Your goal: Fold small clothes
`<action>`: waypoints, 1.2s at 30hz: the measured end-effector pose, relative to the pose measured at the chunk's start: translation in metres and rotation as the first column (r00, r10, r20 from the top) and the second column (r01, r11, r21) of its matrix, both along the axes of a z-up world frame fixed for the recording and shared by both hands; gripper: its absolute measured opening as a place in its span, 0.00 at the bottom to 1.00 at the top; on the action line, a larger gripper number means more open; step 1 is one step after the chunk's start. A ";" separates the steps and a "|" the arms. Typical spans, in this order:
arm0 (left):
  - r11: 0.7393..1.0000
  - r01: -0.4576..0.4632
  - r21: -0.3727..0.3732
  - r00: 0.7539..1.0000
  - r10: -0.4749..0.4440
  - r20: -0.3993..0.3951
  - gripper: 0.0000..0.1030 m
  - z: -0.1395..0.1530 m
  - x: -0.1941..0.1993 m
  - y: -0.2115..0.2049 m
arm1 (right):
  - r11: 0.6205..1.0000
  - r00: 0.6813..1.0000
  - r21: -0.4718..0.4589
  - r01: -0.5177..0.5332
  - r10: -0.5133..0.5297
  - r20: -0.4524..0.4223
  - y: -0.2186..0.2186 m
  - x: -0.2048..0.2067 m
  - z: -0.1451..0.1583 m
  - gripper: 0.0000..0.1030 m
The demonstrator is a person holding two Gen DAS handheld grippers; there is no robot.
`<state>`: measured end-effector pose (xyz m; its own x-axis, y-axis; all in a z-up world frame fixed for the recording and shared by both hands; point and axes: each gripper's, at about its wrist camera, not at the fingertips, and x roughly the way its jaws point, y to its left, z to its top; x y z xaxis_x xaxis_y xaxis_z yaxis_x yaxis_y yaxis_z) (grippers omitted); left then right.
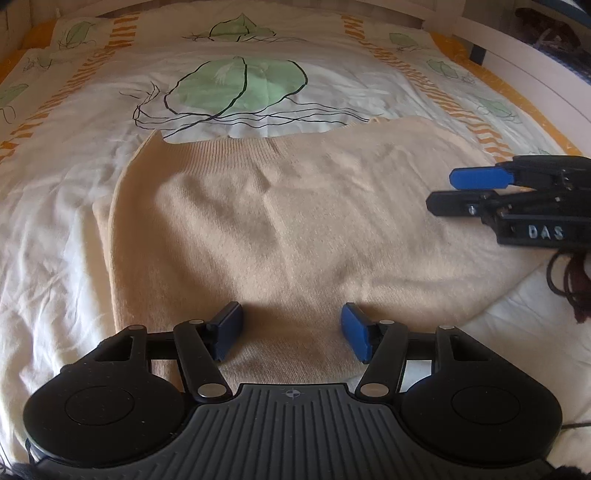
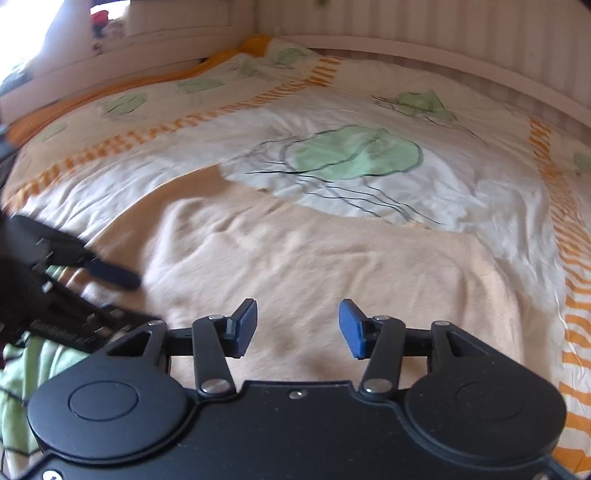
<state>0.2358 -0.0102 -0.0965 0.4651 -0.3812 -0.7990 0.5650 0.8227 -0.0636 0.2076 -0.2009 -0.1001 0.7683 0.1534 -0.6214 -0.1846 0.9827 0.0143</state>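
You are working over a bed covered by a white duvet [image 1: 66, 229] printed with green leaf shapes outlined in black and bordered by orange striped bands; a pale slatted wall [image 2: 443, 33] runs along its far side in the right wrist view, and a white bed frame [image 1: 532, 70] shows at the far right in the left wrist view. The beige knit sweater [image 1: 295, 221] lies flat on the duvet on the near side of the big green leaf [image 1: 236, 86], with a ribbed band along its far edge and soft creases across its middle. Your left gripper [image 1: 291, 332] hovers just over the near part of the sweater with its jaws released, the blue pads [image 1: 354, 332] well apart and only knit fabric showing between them. Your right gripper [image 2: 297, 328] is likewise spread wide over the sweater and grasps nothing; seen from the left wrist view it reaches in from the right edge [image 1: 476, 188] above the sweater's right side, its fingers pointing left. In the right wrist view the left gripper appears blurred at the near left [image 2: 92, 284], with some green fabric [image 2: 22, 387] beneath it at the edge of the frame. A dark cable [image 1: 569, 284] hangs below the right gripper at the right edge.
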 end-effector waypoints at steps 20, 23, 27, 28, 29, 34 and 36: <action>0.995 -0.022 -0.102 0.995 0.012 -0.097 0.96 0.000 0.008 -0.006 | 0.886 0.935 0.299 0.354 -0.327 -0.140 -0.149 -0.019 -0.010 0.67; 0.992 -0.054 -0.115 0.992 0.040 -0.120 0.97 0.004 0.014 -0.010 | 0.857 0.929 0.364 0.365 -0.310 -0.203 -0.156 -0.033 -0.023 0.77; 0.981 -0.117 -0.152 0.990 0.102 -0.101 0.97 0.016 0.028 -0.011 | 0.841 0.941 0.426 0.334 -0.270 -0.206 -0.154 -0.041 -0.031 0.95; 0.980 -0.135 -0.146 0.988 0.122 -0.092 0.97 0.020 0.033 -0.014 | 0.839 0.945 0.439 0.322 -0.256 -0.204 -0.153 -0.040 -0.032 0.99; 0.980 -0.153 -0.130 0.986 0.142 -0.086 0.97 0.022 0.040 -0.017 | 0.836 0.948 0.451 0.312 -0.242 -0.206 -0.152 -0.038 -0.033 1.00; 0.982 -0.174 -0.075 0.979 0.165 -0.120 0.97 0.016 0.075 -0.035 | 0.852 0.953 0.436 0.290 -0.217 -0.210 -0.144 -0.030 -0.035 1.00; 0.983 -0.175 -0.061 0.976 0.165 -0.139 0.97 0.009 0.086 -0.041 | 0.850 0.956 0.445 0.281 -0.206 -0.210 -0.143 -0.029 -0.036 1.00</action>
<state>0.3218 -0.0517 -0.0872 0.4194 -0.3649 -0.8312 0.3995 0.8964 -0.1919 0.1788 -0.3444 -0.1358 0.7233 0.2733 -0.6341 0.1012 0.8665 0.4889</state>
